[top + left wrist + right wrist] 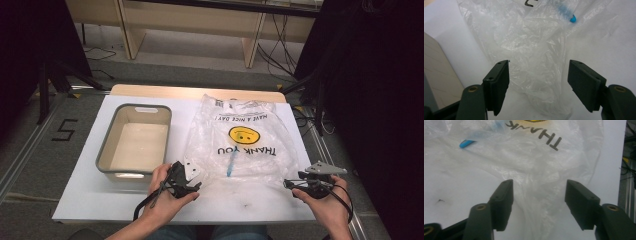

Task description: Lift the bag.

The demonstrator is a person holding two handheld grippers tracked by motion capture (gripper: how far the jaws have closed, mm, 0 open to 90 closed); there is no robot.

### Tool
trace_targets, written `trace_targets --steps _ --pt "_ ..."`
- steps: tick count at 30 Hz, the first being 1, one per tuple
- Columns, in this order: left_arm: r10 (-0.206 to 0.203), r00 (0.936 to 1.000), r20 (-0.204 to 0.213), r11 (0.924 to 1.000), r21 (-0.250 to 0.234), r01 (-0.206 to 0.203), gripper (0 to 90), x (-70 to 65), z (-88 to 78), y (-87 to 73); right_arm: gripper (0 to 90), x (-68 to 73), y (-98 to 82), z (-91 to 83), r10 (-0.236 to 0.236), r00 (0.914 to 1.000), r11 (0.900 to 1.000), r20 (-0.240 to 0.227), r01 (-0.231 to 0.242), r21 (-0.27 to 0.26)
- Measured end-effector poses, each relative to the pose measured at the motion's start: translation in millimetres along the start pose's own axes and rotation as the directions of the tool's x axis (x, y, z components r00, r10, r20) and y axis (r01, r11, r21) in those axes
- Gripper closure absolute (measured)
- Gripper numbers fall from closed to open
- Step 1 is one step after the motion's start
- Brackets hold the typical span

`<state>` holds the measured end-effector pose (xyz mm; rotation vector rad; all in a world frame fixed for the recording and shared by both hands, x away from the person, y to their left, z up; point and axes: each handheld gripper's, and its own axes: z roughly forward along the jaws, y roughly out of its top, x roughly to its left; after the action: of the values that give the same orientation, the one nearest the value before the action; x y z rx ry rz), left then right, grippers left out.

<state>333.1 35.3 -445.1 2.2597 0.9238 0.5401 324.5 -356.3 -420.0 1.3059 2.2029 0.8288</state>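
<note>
A clear plastic bag [240,145] printed with a yellow smiley and "THANK YOU" lies flat on the white table [95,200]. Inside it is a thin blue stick-like object [231,165]. My left gripper [196,186] hovers at the bag's near left corner with its jaws open. In the left gripper view, crumpled bag film [529,42] lies between and below the wide jaws of the left gripper [539,63], and the blue tip [572,18] lies farther off. My right gripper [289,183] is open at the bag's near right corner. The bag [544,162] runs between the open jaws of that gripper [539,182], untouched by the pads.
An empty grey-rimmed bin [107,137] stands on the left half of the table, just beyond my left hand. The table's right edge [624,157] is close beside the right gripper. Wooden desk legs and cables [280,50] lie on the floor past the table.
</note>
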Motion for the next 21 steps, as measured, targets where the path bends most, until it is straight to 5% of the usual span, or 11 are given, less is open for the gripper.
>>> trace_targets --steps 9,21 --pt "-0.027 0.9980 0.057 0.9888 0.148 0.018 40.2 4.8 20.3 -12.5 31.9 -3.1 -22.5 15.7 0.040 0.9973 0.991 -0.061 -0.032 0.127" --pt "-0.112 0.9861 0.123 0.9720 0.220 0.083 53.4 13.2 26.7 -16.2 69.6 -6.9 -36.3 29.4 0.085 0.9932 0.980 -0.079 -0.069 0.188"
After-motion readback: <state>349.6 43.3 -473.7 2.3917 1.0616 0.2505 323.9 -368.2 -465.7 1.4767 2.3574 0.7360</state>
